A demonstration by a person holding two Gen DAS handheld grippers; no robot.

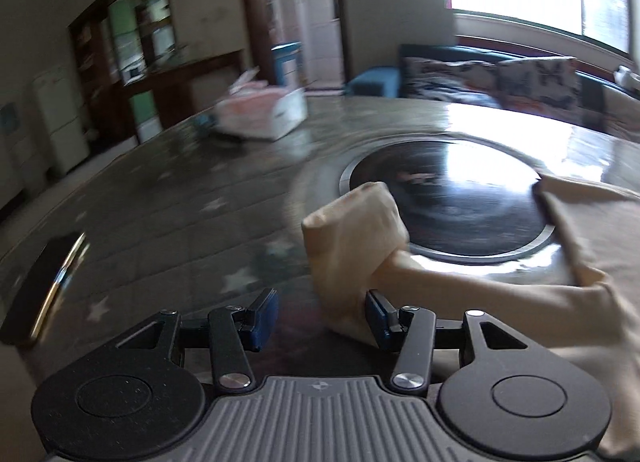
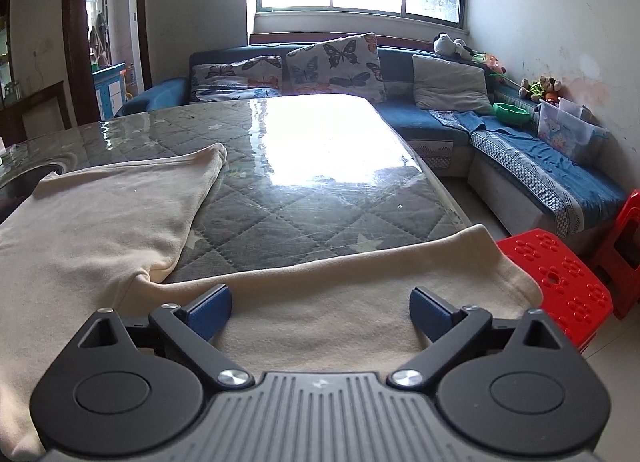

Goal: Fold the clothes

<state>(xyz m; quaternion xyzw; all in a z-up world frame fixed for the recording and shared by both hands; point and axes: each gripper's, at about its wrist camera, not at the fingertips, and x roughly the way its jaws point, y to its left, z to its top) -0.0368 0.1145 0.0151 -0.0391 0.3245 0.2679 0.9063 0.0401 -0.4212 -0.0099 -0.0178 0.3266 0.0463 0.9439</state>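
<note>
A cream long-sleeved garment [image 2: 92, 214] lies on the glass-topped table [image 2: 300, 182]. In the left wrist view its sleeve [image 1: 352, 230] is bunched and raised, its cuff lying between the open fingers against the right blue pad [image 1: 378, 318]. My left gripper [image 1: 320, 314] is open. In the right wrist view the other sleeve [image 2: 340, 286] stretches flat across the table's near right edge. My right gripper [image 2: 320, 310] is open wide, hovering just over that sleeve, not gripping it.
A round black inset [image 1: 444, 202] sits in the table. A white box [image 1: 264, 110] stands at the far side, a dark object [image 1: 48, 282] at the left edge. A red stool [image 2: 560, 274] and blue sofa [image 2: 520, 150] stand beyond.
</note>
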